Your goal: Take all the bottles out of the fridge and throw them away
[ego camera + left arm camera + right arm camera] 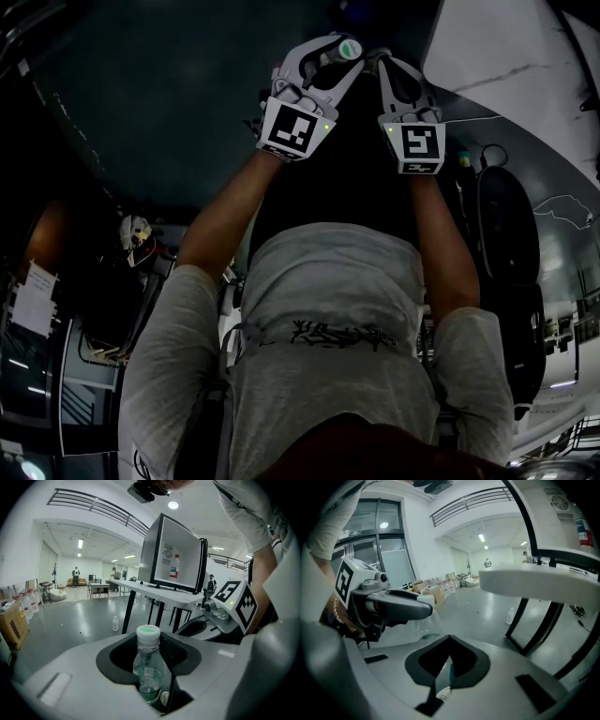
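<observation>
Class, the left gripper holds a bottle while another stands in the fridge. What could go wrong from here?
1. The left gripper holds the clear bottle by its smooth body; it might slip or tip out.
2. The fridge bottle and the floor bottle beside the table could be overlooked.

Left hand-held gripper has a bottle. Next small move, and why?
Probably carry the bottle clamped in the left hand-held gripper toward a bin; none is in view. Another bottle stands in the fridge; the right hand-held gripper is shut, empty.
</observation>
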Available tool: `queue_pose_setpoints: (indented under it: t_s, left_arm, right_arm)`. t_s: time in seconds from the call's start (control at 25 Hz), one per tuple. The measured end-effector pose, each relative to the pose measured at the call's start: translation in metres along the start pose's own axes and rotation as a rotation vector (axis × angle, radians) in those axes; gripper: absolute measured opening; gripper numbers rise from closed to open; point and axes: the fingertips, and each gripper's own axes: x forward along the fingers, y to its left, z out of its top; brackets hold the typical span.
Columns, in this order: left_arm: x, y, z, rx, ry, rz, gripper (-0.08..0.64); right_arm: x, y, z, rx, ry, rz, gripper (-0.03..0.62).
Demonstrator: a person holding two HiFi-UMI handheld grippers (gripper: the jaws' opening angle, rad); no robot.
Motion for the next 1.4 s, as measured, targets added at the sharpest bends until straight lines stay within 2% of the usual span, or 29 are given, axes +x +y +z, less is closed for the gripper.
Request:
queue_pose_setpoints:
  t_s: [0.4,0.64,0.8,1.4]
  left_arm:
    - [0.027,0.015,-0.033,-0.036,0.017,0.030,0.150]
    - [0.046,0.011,-0.056,-0.031,0.039,0.023,0.150]
    - [0.058,0.008,-0.079,-0.051,0.083,0.020,0.150]
    - [0.098,0.018,-0.122,-0.069,0.110,0.035,0.150]
  right_arm:
    - [0.024,-0.013,-0.020,-0.007,0.024,0.004,0.009]
    - [0.034,-0.021,-0.038,-0.009,0.041,-0.010,0.009]
    - [0.043,-0.029,-0.042,-0.016,0.046,-0.022,0.009]
    - [0.070,-0.055,-0.062,-0.003,0.041,-0.085,0.009]
